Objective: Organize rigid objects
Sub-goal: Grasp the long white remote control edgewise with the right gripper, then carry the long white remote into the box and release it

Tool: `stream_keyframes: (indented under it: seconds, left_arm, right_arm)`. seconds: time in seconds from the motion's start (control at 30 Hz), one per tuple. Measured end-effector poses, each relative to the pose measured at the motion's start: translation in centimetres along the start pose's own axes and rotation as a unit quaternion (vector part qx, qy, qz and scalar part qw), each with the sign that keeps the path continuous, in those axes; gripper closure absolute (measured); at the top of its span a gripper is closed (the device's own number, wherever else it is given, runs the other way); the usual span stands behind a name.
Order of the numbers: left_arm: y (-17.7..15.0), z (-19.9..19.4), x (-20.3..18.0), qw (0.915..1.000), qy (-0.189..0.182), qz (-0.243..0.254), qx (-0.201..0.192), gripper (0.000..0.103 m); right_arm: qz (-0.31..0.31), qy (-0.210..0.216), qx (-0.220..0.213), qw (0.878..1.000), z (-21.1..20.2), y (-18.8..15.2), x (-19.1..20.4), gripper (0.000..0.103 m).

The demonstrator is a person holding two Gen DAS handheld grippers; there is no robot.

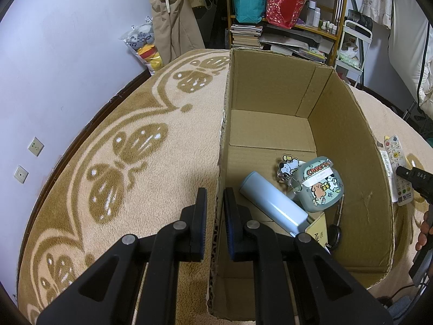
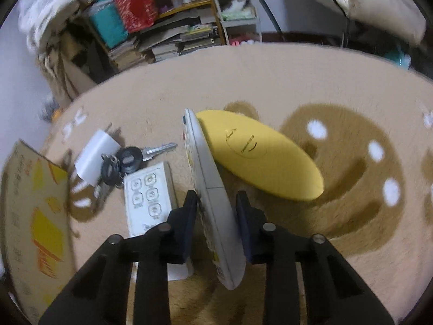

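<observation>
The left hand-held gripper is pinching the left wall of the cardboard box, with 1 finger outside over the patterned rug and the other inside. The box is sitting open on the rug. Lying in its near part, from left to right, are a pale blue bottle on its side, a cartoon dog keychain and a green case printed with "cheers". A yellow tag and a black key are lying nearer, below the case. Right of the box, outside its wall, 2 remotes are showing on the rug, with the tip of the right hand-held gripper reaching over them.

In the right wrist view, the corner of the box is showing at the far left. Next to it on the rug are a white block, then a bunch of black-headed keys, then a flat white remote with round buttons. The right hand-held gripper is squeezing a long white remote turned on its edge, its 2 fingers pressing the remote's faces. The remote's far end is leaning against a yellow oval case lying just to its right. A shelf of books and bags is standing at the far side of the room.
</observation>
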State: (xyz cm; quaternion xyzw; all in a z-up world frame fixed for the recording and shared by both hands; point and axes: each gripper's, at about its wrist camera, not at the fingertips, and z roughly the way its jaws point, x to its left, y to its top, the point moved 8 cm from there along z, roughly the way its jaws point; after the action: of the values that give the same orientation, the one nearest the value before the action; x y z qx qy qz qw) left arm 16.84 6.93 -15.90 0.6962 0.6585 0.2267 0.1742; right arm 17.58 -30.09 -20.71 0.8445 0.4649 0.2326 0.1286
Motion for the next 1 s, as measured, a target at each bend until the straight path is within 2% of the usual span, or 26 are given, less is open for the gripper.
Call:
stream_keyframes:
  seconds: [0.07,0.2,0.43,0.7,1.0]
  left_arm:
    - [0.0,0.0,0.1,1.0,-0.001,0.0,0.0,0.09]
    - [0.1,0.0,0.2,1.0,-0.001,0.0,0.0,0.09]
    - [0.0,0.0,0.2,1.0,-0.001,0.0,0.0,0.09]
    - [-0.1,0.0,0.2,1.0,-0.003,-0.003,0.0,0.09]
    - [-0.1,0.0,0.3,1.0,-0.003,-0.003,0.0,0.09]
  right_arm:
    - [0.017,0.012,-0.003,1.0,-0.1,-0.1,0.0,0.08]
    - [0.034,0.022,-0.016,0.999,-0.8,0.0,0.3,0.081]
    - [0.006,0.051,-0.06,0.997,-4.3,1.3,3.1,0.081]
    - [-0.078,0.111,-0.092,0.987,-8.5,0.9,10.8,0.081]
    - [-0.178,0.171,-0.093,0.965,-11.5,-2.7,19.5,0.081]
